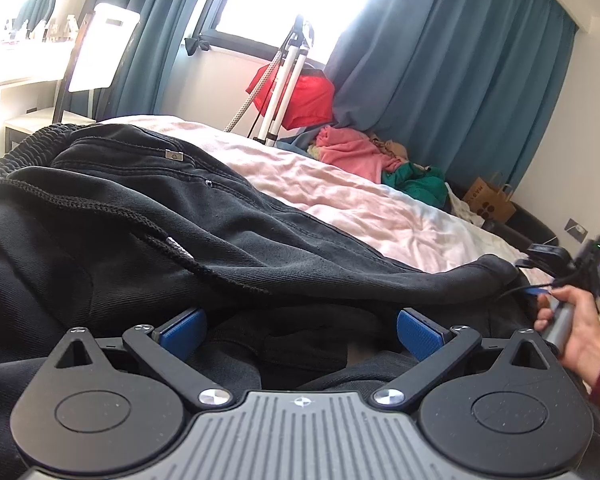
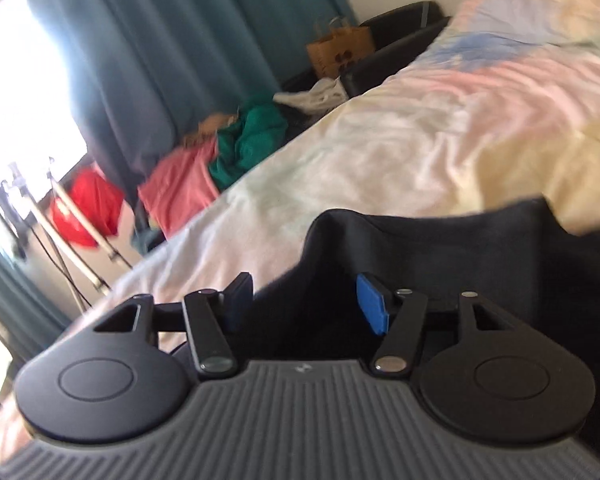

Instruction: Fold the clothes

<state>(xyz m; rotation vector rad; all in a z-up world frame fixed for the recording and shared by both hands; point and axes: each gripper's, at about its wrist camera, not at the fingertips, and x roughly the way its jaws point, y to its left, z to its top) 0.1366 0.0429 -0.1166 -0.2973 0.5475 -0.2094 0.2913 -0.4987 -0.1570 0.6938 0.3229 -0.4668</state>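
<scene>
Both tools gape: left tool (image 1: pixel 300 330) over black trousers (image 1: pixel 160 216) (waistband up), right tool (image 2: pixel 306 302) above their dark cloth, gripping nothing, on the bed (image 2: pixel 440 128).

Black trousers (image 1: pixel 148 216) matt twill cloth w/ ribbed knit waistband (image 1: pixel 28 148); bedsheet (image 1: pixel 340 192) soft crumpled cotton-like cloth.

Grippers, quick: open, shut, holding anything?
Left gripper: open, black trousers lie between the pads, not pinched.
Right gripper: open, dark cloth between the pads, not gripped.
</scene>
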